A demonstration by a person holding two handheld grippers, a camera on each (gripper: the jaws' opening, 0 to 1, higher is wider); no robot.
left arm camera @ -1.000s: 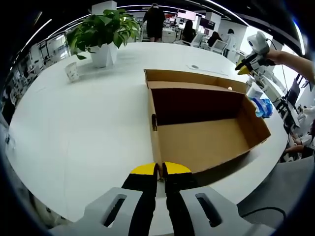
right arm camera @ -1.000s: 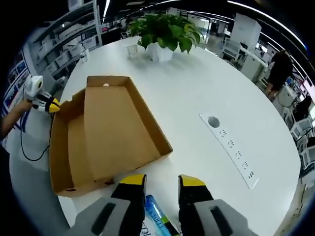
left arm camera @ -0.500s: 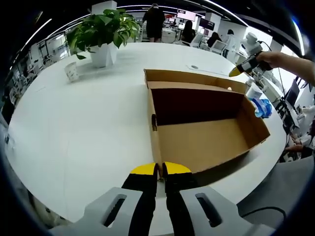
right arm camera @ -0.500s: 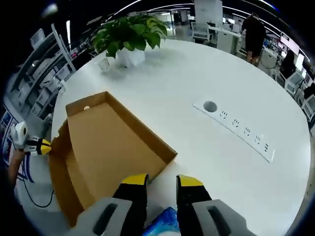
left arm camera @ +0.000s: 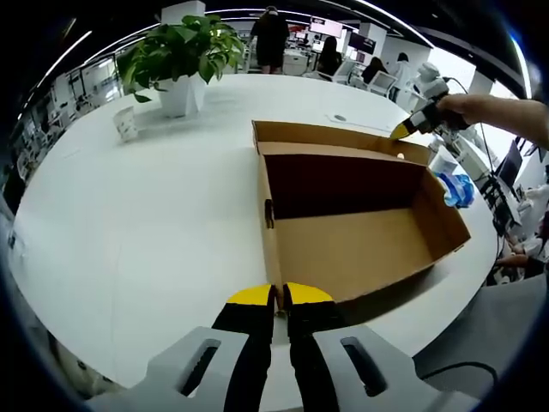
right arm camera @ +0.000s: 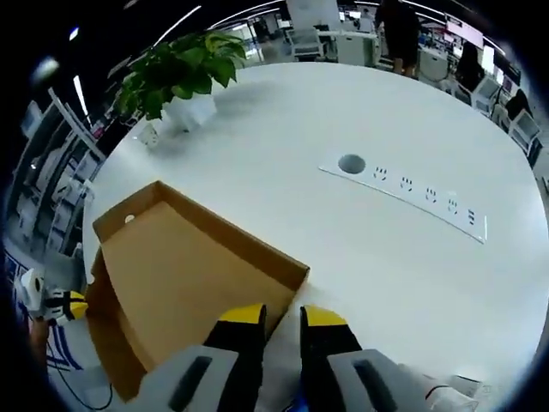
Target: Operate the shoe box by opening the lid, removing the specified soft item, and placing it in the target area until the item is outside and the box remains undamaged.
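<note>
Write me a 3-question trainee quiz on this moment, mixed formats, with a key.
1. True or false: the open brown cardboard shoe box has an item lying inside it.
2. What is the left hand-held gripper clamped on? A) the box's near wall B) a plant leaf C) a white cup
3. Fill in: the crumpled blue soft item lies ___ the box, on the white round table.

Key: 1 false, the visible floor of the box is bare. 2 A. 3 outside.
</note>
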